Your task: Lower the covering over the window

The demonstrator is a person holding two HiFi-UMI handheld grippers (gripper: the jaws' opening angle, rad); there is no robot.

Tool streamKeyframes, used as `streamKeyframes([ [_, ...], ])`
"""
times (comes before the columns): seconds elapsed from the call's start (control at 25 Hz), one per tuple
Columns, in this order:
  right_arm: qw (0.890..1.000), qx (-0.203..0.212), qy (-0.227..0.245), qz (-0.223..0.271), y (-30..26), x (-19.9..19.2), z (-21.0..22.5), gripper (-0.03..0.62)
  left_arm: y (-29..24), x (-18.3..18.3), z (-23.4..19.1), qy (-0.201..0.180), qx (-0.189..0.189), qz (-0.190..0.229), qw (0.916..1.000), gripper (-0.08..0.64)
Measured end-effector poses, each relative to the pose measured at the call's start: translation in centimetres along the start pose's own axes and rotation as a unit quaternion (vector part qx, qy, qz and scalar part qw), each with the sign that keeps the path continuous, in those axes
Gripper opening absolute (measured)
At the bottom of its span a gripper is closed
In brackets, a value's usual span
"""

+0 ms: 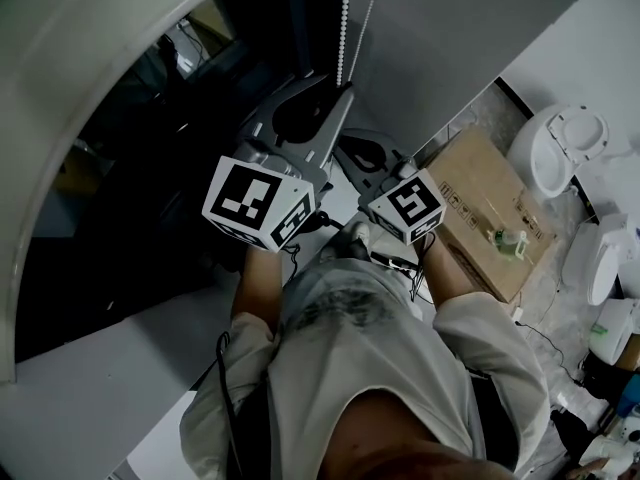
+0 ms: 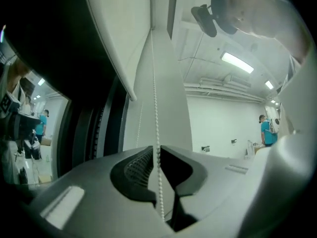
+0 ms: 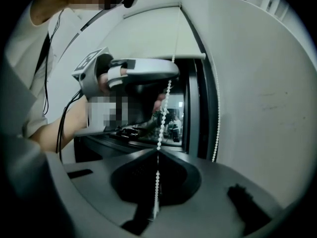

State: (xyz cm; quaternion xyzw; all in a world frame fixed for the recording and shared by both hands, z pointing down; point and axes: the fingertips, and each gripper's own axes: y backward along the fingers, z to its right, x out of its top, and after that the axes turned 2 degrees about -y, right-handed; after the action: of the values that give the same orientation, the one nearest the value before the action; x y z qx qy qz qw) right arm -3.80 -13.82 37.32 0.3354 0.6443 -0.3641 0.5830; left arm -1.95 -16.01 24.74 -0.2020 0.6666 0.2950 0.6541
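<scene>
Jaws of the right gripper [image 3: 158, 151] pinch the bead chain [image 3: 166, 98], those of the left gripper [image 2: 159, 148] higher up stand slightly apart with the chain loose between them (no squeeze visible), and the roller blind [image 3: 148, 33] covers only the top of the window [image 3: 174, 120].

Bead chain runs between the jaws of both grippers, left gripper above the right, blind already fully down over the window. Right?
Not quite. The blind is only partly down: in the right gripper view its bottom bar hangs high, with dark window open below. Rest stands: the bead chain runs between the jaws of left gripper and right gripper, left above.
</scene>
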Motion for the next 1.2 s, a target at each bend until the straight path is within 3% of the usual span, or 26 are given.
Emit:
streamKeyframes([
  [0.04,1.000,-0.001,0.001,0.000,0.0,0.0,-0.1,0.017,-0.1,0.1,0.0,-0.007,0.003,0.000,1.0000,0.012],
  [0.24,1.000,-0.003,0.003,-0.008,0.0,-0.4,0.1,0.017,-0.1,-0.2,0.1,-0.006,0.001,0.001,1.0000,0.009],
  [0.68,0.996,0.005,-0.028,-0.086,0.3,-7.9,-1.2,0.017,0.7,-8.0,0.5,0.032,0.001,-0.069,0.9971,0.008],
  [1.2,0.989,0.013,-0.051,-0.138,0.7,-13.1,-3.0,0.017,2.0,-13.6,1.1,0.058,0.004,-0.121,0.9909,0.008],
])
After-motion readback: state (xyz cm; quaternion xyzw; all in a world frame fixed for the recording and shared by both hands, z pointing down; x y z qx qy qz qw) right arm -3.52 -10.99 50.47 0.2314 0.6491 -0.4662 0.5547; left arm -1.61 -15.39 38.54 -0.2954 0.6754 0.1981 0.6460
